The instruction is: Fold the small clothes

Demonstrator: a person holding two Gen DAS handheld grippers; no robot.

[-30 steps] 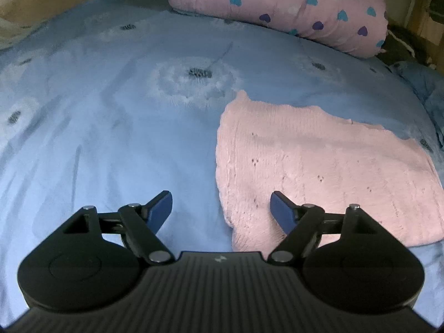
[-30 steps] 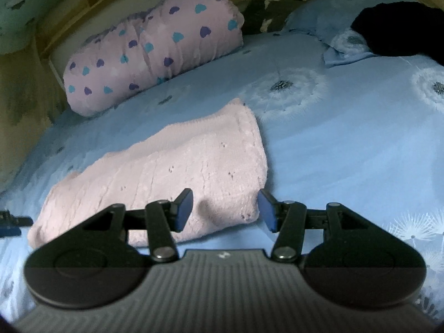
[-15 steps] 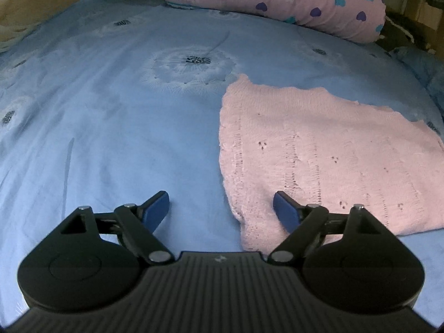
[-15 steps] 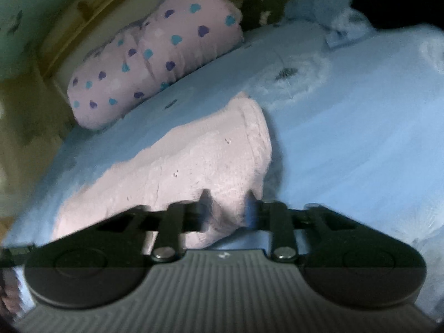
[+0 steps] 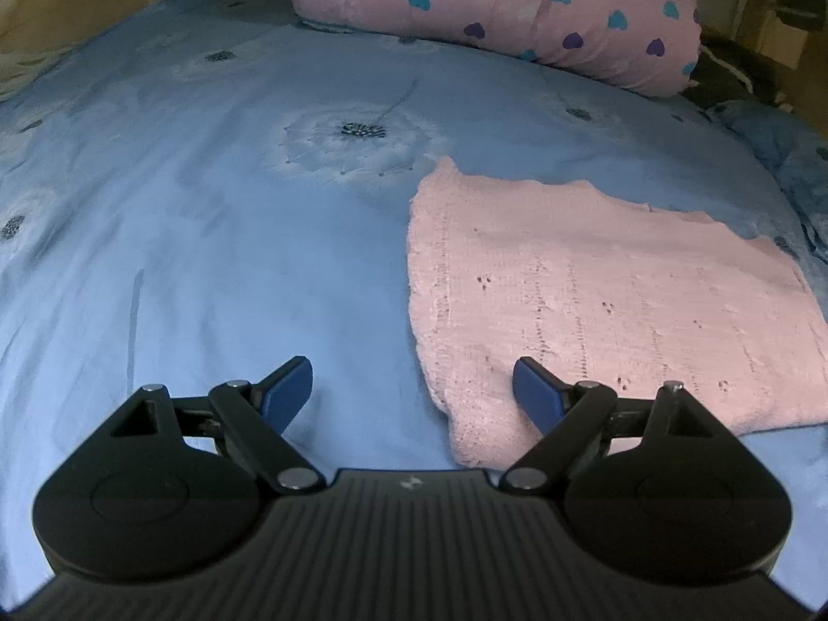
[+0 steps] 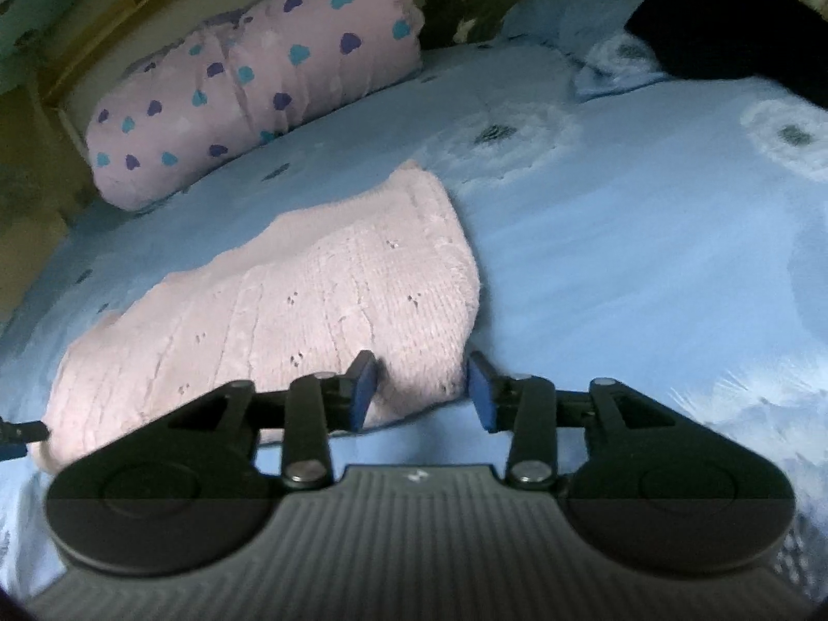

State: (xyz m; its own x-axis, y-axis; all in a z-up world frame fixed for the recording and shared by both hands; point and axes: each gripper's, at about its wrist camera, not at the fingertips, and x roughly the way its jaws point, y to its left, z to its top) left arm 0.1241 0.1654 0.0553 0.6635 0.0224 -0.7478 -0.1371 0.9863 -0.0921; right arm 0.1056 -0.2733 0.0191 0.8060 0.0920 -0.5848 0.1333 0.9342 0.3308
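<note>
A pink knitted garment (image 5: 595,300) lies folded flat on the blue dandelion-print bedsheet (image 5: 207,233). My left gripper (image 5: 414,388) is open just above the sheet, its jaws straddling the garment's near left corner without touching it. In the right wrist view the same garment (image 6: 310,300) stretches away to the left. My right gripper (image 6: 422,393) is at its near right corner, jaws opening, the corner's fold between the pads but not pinched. A dark tip of the left gripper (image 6: 20,432) peeks in at the far left edge.
A pink bolster with blue and purple hearts (image 5: 507,5) lies across the bed's far side. A blue pillow (image 6: 595,52) with a black cloth (image 6: 735,46) on it sits at the far right. Open sheet spreads left of the garment.
The right jaws closed in on the garment's corner half a second ago and have since parted again. The left jaws spread a little wider; that hand barely shifted.
</note>
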